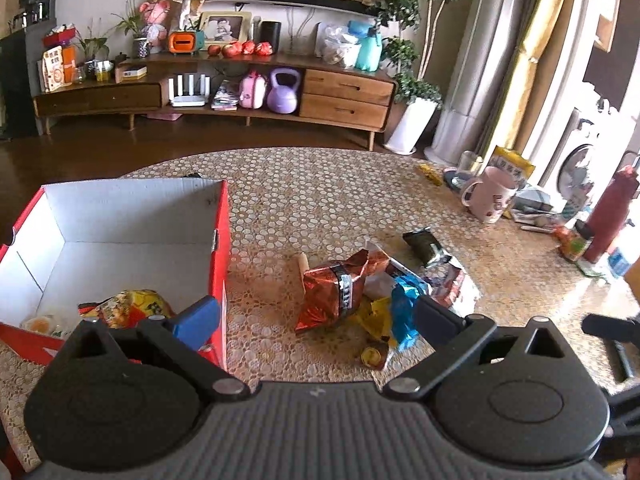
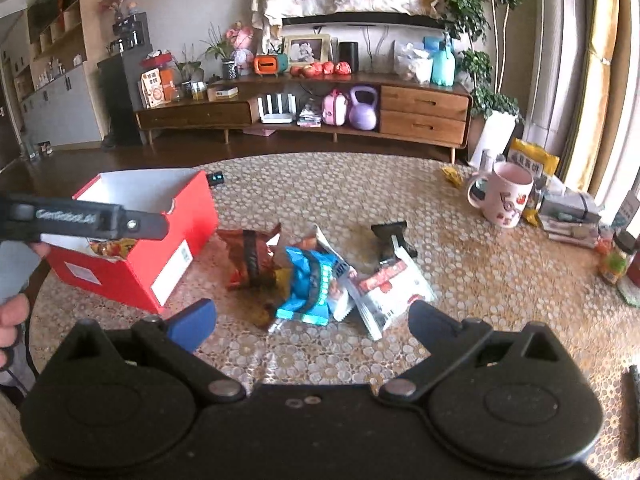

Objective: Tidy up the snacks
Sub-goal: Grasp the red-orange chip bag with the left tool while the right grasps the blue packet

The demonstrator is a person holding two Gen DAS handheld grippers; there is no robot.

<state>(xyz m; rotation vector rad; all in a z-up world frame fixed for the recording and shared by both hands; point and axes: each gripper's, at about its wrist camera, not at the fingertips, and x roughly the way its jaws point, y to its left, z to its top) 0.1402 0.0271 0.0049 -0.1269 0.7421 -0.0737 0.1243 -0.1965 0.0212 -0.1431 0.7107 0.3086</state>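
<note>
Round table with a lace-pattern cloth, living room behind: wooden TV cabinet, plants, curtains.

Left wrist view: left gripper (image 1: pixel 316 316) is spread fully wide with nothing between the fingers, hanging over the gap between the red box (image 1: pixel 221 248) on the left and the snack pile on the right. Box is open-topped; inside, near corner, one yellow-orange bag (image 1: pixel 132 308) and one pale round item I can't identify. Pile just ahead and right: one copper foil bag (image 1: pixel 332 288) nearest, one blue packet (image 1: pixel 404 308) right of it, one yellow wrapper (image 1: pixel 374 314) underneath, one dark green packet (image 1: pixel 426 246) farther off, lying apart. Far right: one pink mug (image 1: pixel 490 196), one dark red bottle (image 1: pixel 610 216).

Right wrist view: right gripper (image 2: pixel 312 320) is likewise released and empty, aimed at the blue packet (image 2: pixel 310 284). One white-red packet (image 2: pixel 386 292) overlaps it on the right, and the copper bag (image 2: pixel 252 256) sits to its left. Left gripper's body crosses the far left edge over the box, with part of a hand (image 2: pixel 14 320) below it.

Step, as I read it: pick the next snack and drop it in the box. To do it well:
- take the top packet, not one pinned under others
- pinch a crimped end or a flat edge; foil slips
- split the work: left takes copper, right takes blue, so the two don't collide
- clear the box wall before releasing

Loose snacks I can count: five, maybe more hidden in the pile.
</note>
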